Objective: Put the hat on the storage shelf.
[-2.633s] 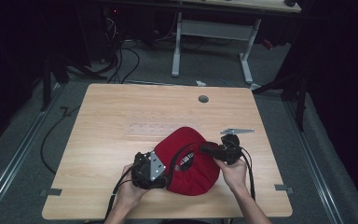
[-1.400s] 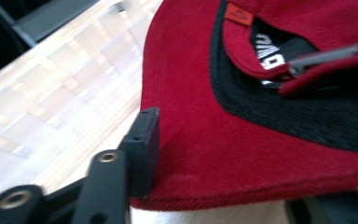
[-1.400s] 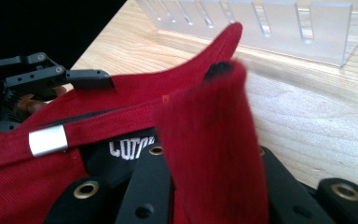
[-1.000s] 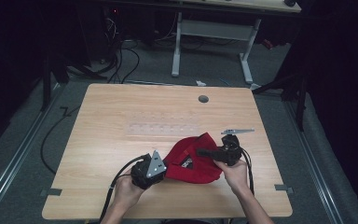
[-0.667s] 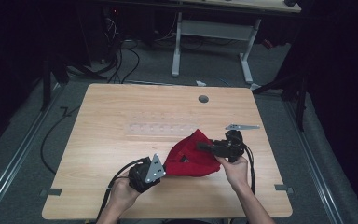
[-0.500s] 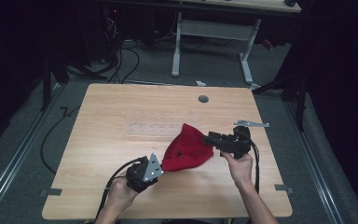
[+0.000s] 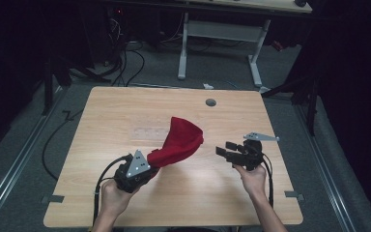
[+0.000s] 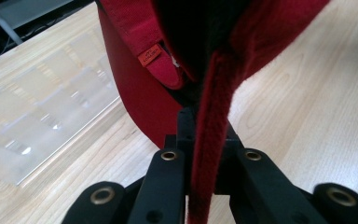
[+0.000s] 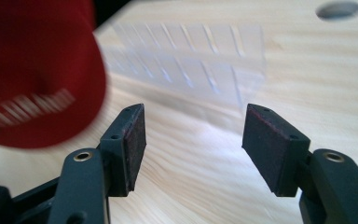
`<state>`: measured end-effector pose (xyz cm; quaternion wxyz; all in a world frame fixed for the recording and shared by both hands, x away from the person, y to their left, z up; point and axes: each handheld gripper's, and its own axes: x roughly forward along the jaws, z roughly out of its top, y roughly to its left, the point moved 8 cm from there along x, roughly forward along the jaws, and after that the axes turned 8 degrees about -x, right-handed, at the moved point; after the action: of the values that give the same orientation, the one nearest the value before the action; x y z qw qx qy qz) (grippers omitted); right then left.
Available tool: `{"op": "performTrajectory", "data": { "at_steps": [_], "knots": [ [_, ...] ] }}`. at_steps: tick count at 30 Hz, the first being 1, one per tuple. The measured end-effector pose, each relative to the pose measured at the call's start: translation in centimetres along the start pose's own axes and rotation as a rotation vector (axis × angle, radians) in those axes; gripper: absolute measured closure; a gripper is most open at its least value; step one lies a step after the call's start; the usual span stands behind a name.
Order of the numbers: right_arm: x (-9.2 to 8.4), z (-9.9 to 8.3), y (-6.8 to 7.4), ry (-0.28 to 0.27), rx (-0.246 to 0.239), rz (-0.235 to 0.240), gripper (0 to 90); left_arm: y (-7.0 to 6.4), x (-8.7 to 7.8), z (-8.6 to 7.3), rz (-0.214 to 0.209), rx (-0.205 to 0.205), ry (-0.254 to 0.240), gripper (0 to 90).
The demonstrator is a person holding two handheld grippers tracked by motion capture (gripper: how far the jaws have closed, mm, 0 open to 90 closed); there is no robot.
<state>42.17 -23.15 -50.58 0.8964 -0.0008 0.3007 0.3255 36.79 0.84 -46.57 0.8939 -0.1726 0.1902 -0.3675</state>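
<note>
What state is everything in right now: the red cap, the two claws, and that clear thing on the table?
Red cap: lifted off the table, hanging from one edge.
Left claw: shut on the cap's edge.
Right claw: has just been opening, nothing between its jaws, apart from the cap.
Clear plastic tray: flat on the table, untouched.
Table: round hole near the far edge.

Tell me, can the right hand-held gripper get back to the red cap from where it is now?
Probably yes. The right hand-held gripper has just been opening, with nothing between its jaws, and only bare table lies between it and the red cap, which the left hand-held gripper holds up by its edge.
</note>
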Motion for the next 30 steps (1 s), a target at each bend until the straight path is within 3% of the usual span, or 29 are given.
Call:
{"op": "performTrajectory", "data": {
  "at_steps": [4, 7, 11, 15, 20, 24, 30],
  "knots": [
    [1.0, -2.2, -0.8, 0.06, -0.054, -0.078, 39.0, 0.8, -0.1, 0.6, 0.002, -0.043, -0.013, 85.6],
    [1.3, -3.5, -1.4, 0.095, -0.054, -0.118, 39.0, 1.2, -0.2, 1.1, 0.007, -0.08, -0.028, 85.6],
    [1.6, -5.0, -2.2, 0.137, -0.084, -0.176, 39.2, 1.9, -0.4, 1.6, 0.012, -0.106, -0.05, 85.5],
    [1.9, -6.2, -3.1, 0.176, -0.081, -0.22, 39.1, 2.6, -0.7, 2.3, 0.016, -0.132, -0.081, 85.5],
    [2.1, -7.1, -3.7, 0.207, -0.122, -0.288, 39.0, 3.4, -1.1, 3.2, 0.018, -0.176, -0.116, 85.5],
    [2.2, -7.3, -3.9, 0.19, -0.15, -0.319, 37.8, 4.1, -1.2, 3.7, 0.021, -0.201, -0.131, 85.5],
    [2.2, -7.3, -4.0, 0.177, -0.156, -0.306, 36.7, 4.5, -1.3, 4.5, 0.028, -0.216, -0.147, 85.5]
  ]
}}
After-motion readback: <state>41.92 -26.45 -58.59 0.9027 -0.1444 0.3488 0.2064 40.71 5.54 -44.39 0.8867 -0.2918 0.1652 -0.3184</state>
